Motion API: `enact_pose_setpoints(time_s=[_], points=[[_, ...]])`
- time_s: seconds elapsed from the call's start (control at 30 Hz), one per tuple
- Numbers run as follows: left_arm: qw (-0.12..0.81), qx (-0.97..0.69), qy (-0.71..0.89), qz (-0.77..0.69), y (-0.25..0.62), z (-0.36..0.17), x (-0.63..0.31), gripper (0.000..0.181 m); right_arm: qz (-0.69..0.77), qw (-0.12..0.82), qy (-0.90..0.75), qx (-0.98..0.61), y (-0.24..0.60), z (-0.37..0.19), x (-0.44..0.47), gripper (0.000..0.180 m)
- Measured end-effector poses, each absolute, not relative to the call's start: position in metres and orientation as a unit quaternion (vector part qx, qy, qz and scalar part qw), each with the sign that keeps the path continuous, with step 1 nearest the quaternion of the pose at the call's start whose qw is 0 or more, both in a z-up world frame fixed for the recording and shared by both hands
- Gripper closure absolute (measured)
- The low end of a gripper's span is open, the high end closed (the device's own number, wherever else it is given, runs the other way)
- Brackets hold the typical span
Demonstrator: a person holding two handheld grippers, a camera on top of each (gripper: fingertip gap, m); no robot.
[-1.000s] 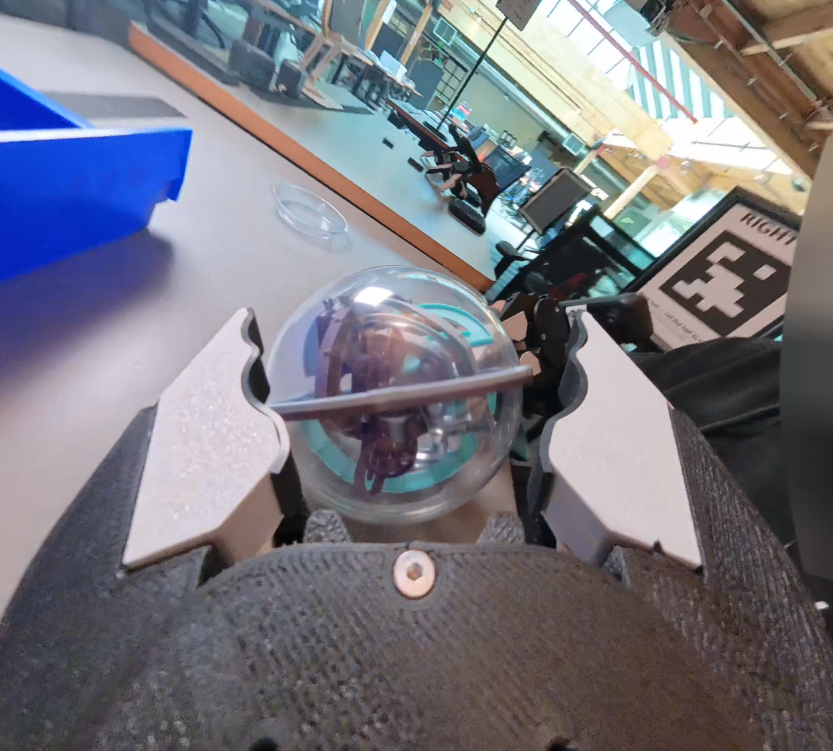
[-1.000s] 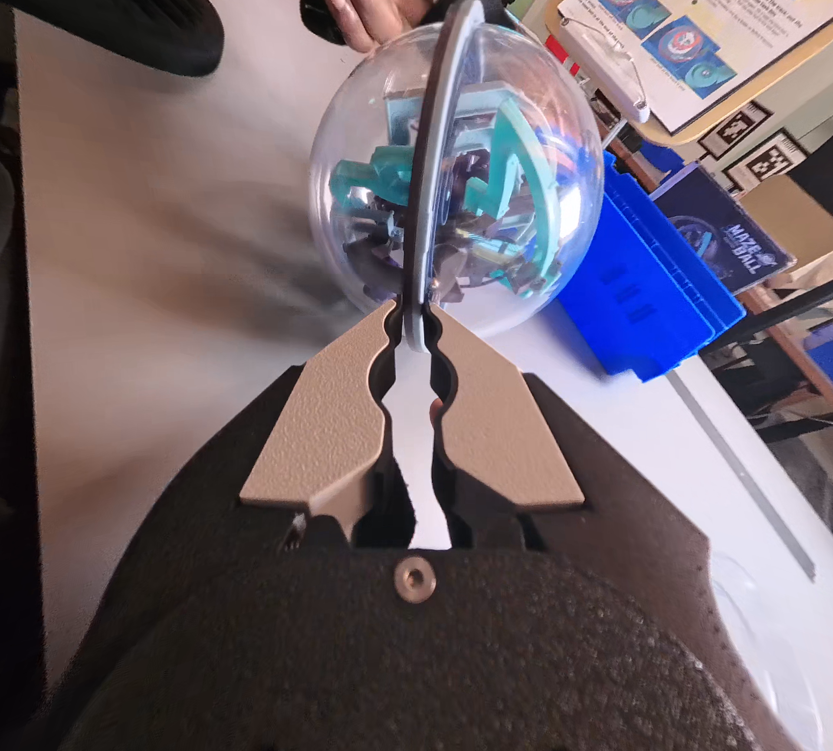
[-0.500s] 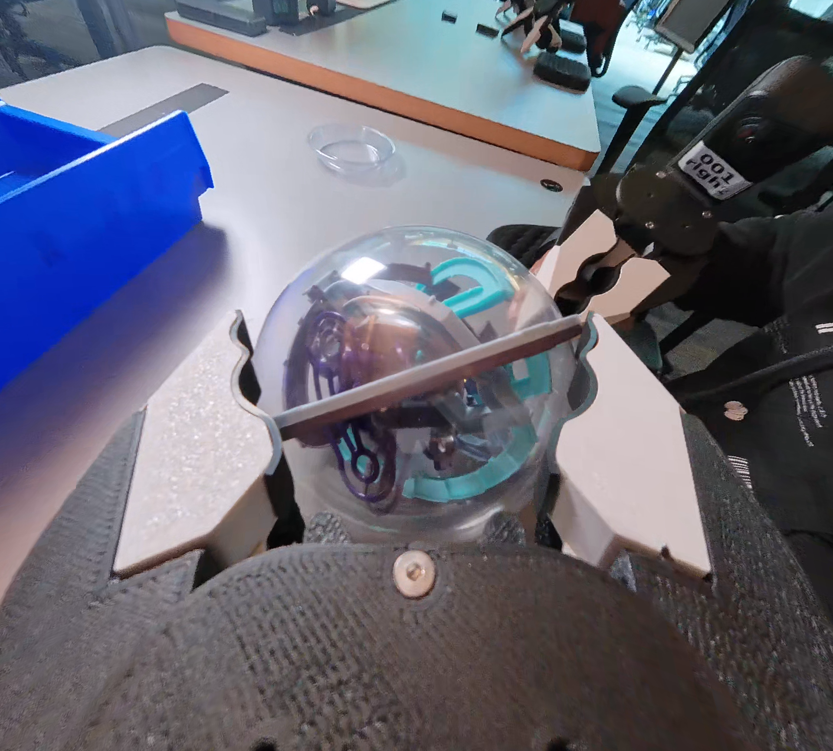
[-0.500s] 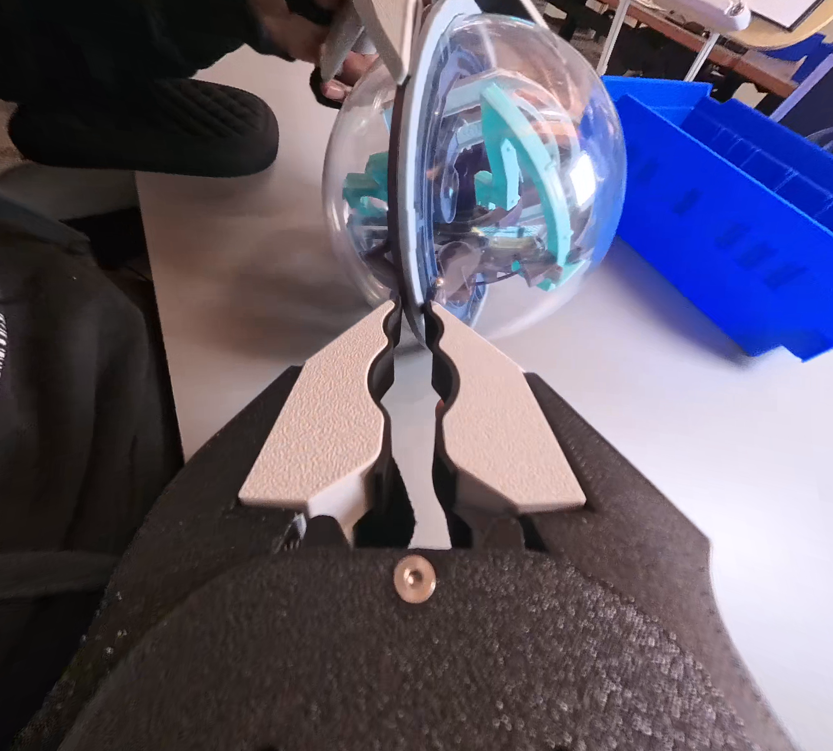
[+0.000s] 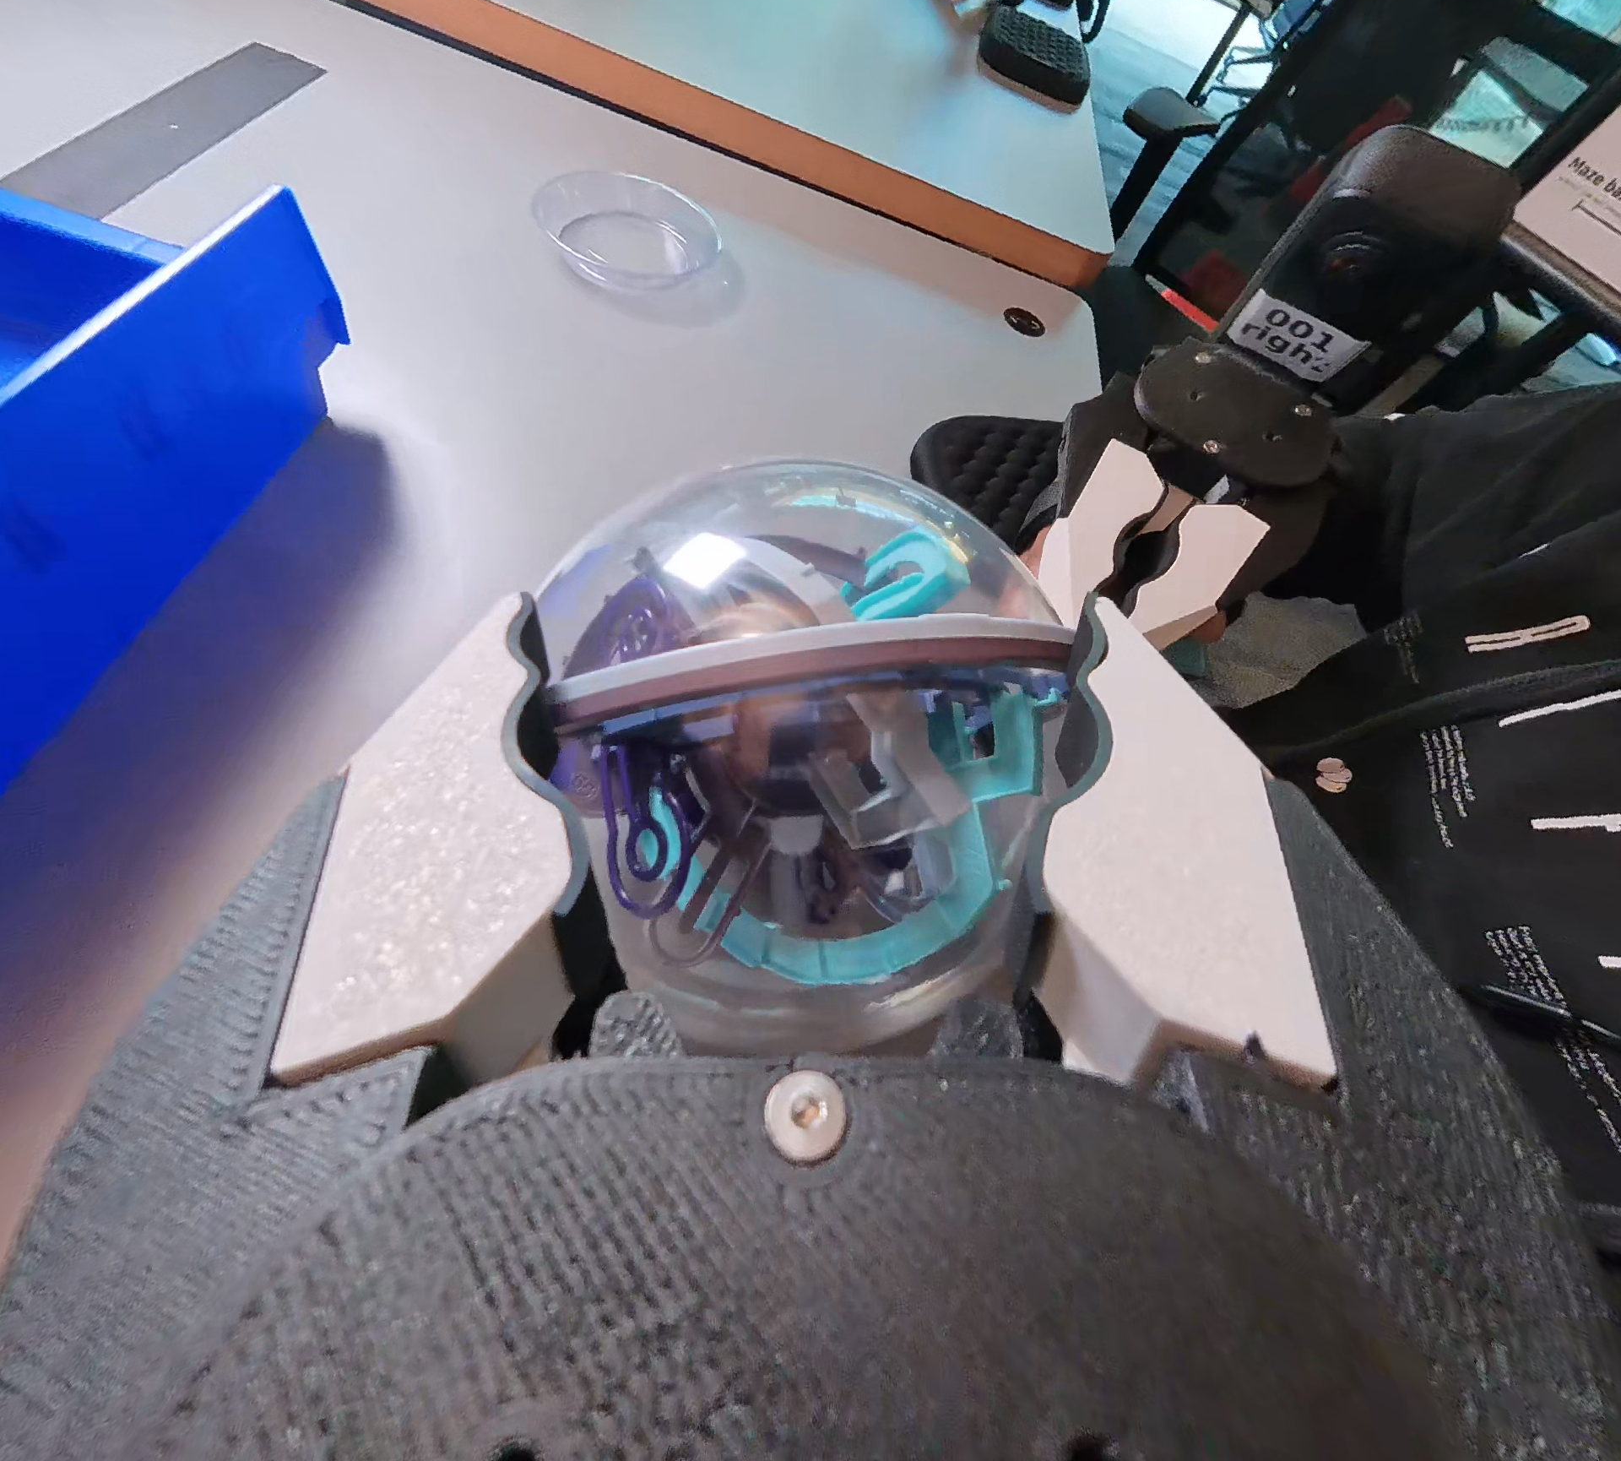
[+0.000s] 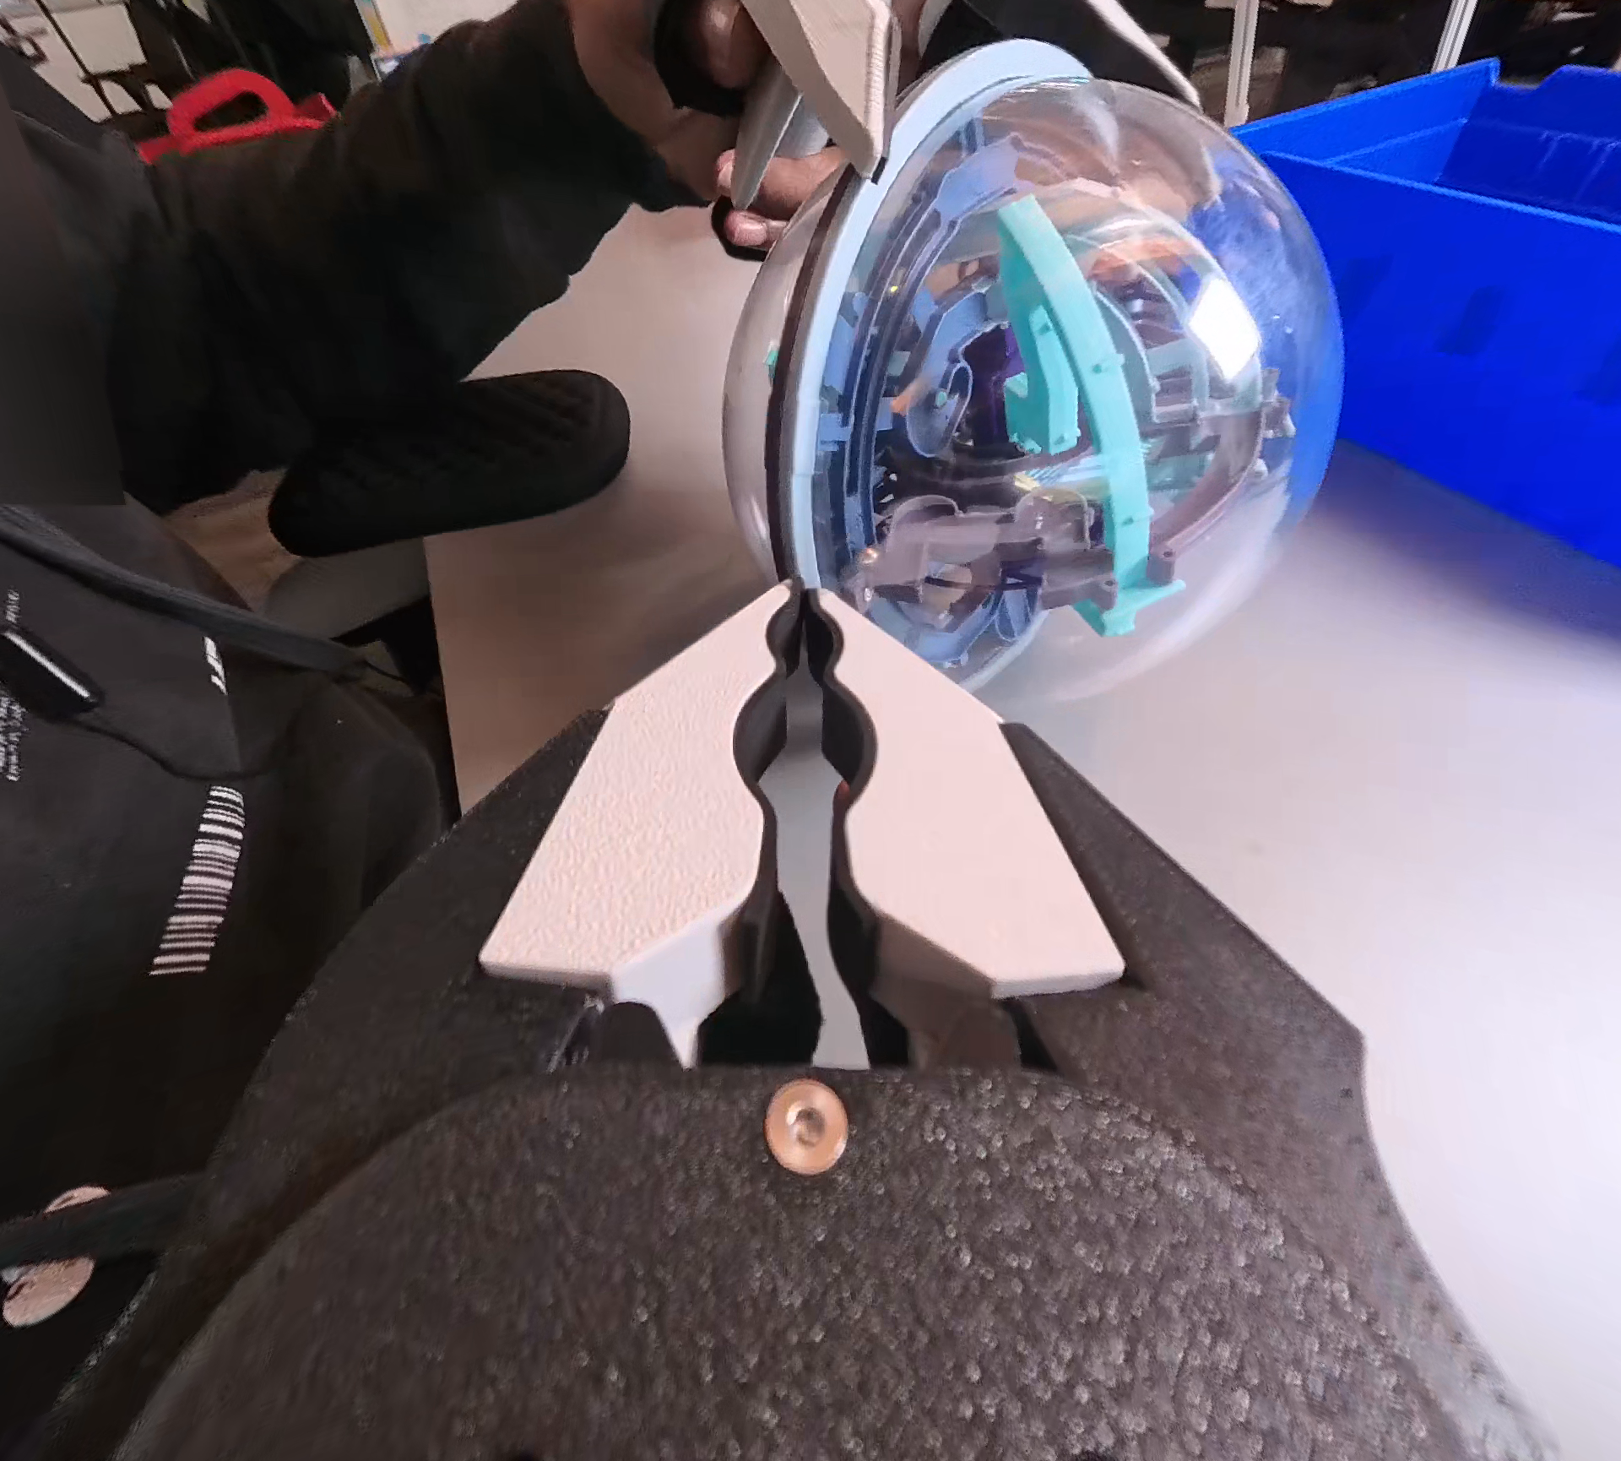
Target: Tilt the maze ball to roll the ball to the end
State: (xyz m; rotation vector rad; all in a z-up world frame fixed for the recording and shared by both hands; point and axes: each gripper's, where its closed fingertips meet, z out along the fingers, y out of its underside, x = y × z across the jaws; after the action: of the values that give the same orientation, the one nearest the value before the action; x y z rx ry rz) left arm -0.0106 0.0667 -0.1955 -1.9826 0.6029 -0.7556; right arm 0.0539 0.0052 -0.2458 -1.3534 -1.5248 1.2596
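The maze ball (image 5: 789, 726) is a clear sphere with teal, purple and grey tracks inside and a grey rim around its middle. My left gripper (image 5: 807, 612) is shut on it, with the rim seated in the notches of both fingers and lying about level, above the table. In the right wrist view the maze ball (image 6: 1035, 401) has its rim nearly upright. My right gripper (image 6: 803, 594) is shut, its tips pinching the rim's lower edge. The right gripper (image 5: 1140, 577) also shows in the left wrist view, at the rim's right end. I cannot make out the small ball inside.
A blue bin (image 5: 132, 436) stands on the grey table (image 5: 456, 129) to the left, and shows at the right in the right wrist view (image 6: 1491, 261). A clear dish (image 5: 627, 239) lies farther back. A person's dark sleeve (image 6: 351, 190) and a black chair armrest (image 6: 456, 454) are close.
Both grippers have turned the maze ball: its rim went from slanted to level in the left wrist view, and the view pitched down toward the table. Both grips stayed on.
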Motion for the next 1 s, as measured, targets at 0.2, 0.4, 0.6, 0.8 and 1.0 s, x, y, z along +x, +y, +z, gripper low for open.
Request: enact_pose_setpoints(time_s=[0.2, 0.4, 0.6, 0.8, 1.0], points=[[0.431, -0.804, 0.261, -0.316, 0.073, -0.195, -0.007, 0.063, 0.479, 0.385, -0.612, -0.499, 0.005, -0.24, 0.059, 0.169], [0.418, -0.8, 0.273, -0.333, 0.076, -0.196, -0.008, 0.063, 0.428, 0.414, -0.663, -0.454, 0.037, -0.221, 0.077, 0.145], [0.396, -0.801, 0.27, -0.358, 0.087, -0.195, -0.01, 0.066, 0.419, 0.398, -0.693, -0.43, 0.083, -0.23, 0.063, 0.112], [0.371, -0.805, 0.291, -0.36, 0.097, -0.196, 0.0, 0.067, 0.436, 0.325, -0.736, -0.404, 0.106, -0.253, 0.047, 0.08], [0.358, -0.8, 0.329, -0.352, 0.109, -0.195, 0.01, 0.065, 0.468, 0.287, -0.753, -0.363, 0.106, -0.259, 0.03, 0.069]])
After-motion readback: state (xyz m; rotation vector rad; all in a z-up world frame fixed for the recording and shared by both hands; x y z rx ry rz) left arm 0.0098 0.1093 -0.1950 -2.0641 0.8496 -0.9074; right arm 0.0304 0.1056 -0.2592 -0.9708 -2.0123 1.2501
